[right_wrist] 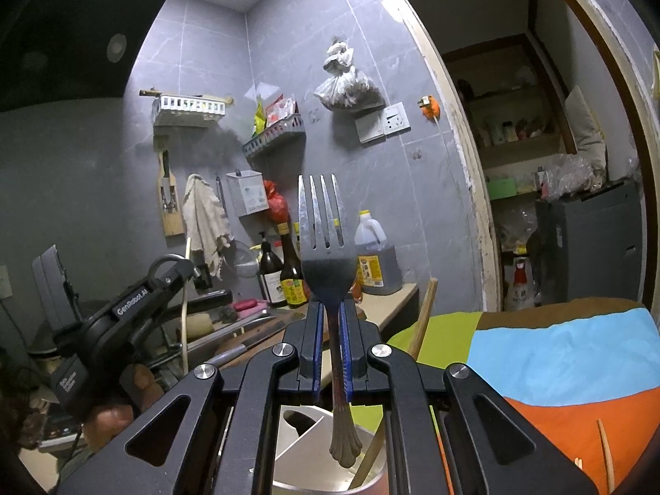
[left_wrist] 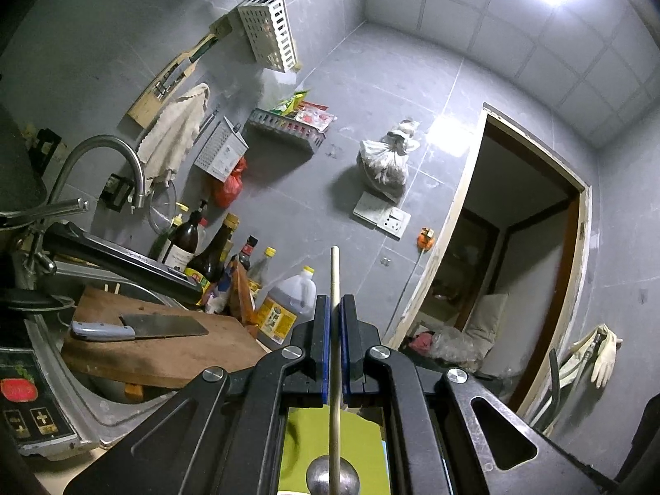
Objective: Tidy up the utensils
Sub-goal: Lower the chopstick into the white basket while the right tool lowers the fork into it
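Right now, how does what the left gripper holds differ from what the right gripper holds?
The left gripper is shut on a thin pale stick, round and plain, while the right gripper is shut on a metal fork, flat and four-tined. The stick ends below in a round metal bowl; the fork ends in a flared handle over a white holder. Both stand upright between blue pads.

A: Left view: thin pale wooden chopstick upright between the left hand-held gripper pads; round metal ball below it.

B: Steel cleaver with grey handle lies on the brown wooden chopping board, left of that gripper.

A: Right view: four-tined steel fork upright in the right hand-held gripper, handle end over the white divided utensil holder. Brown plastic oil jug on the tabletop behind.
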The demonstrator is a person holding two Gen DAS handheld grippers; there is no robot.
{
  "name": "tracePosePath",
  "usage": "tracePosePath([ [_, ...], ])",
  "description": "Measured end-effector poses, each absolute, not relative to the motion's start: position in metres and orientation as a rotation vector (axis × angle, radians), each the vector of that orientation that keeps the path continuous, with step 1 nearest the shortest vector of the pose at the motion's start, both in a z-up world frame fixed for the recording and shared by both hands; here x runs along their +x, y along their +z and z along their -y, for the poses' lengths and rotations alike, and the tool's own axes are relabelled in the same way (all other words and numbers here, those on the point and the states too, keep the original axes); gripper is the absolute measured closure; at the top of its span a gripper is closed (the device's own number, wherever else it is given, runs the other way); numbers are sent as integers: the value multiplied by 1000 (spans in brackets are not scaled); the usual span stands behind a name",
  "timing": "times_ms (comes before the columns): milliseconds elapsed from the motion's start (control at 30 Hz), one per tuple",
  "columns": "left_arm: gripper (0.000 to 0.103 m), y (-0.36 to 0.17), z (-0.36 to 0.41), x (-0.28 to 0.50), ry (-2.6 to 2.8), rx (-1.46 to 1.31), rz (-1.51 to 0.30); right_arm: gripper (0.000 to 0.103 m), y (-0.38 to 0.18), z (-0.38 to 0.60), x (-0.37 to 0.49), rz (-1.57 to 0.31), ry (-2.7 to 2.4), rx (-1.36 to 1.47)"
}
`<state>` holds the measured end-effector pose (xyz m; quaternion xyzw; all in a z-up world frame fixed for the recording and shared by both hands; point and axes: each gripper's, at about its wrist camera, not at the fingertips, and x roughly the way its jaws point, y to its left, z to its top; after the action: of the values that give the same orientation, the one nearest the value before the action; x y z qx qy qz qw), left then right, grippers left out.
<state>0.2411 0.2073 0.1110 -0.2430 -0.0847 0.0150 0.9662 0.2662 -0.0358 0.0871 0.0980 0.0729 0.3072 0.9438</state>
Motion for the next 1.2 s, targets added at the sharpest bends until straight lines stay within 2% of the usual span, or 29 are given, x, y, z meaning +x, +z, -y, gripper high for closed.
tracePosePath([
  [400,100,115,-217,237,3,-527,202,97,86,34,265,-155,636,204],
  [700,100,110,-197,237,39,-407,177,97,84,34,263,-160,642,197],
  [933,100,98,-167,233,8,-242,94,97,75,32,266,-197,625,197],
  [1200,100,83,-165,236,-87,-252,-11,96,66,31,266,-229,585,194],
])
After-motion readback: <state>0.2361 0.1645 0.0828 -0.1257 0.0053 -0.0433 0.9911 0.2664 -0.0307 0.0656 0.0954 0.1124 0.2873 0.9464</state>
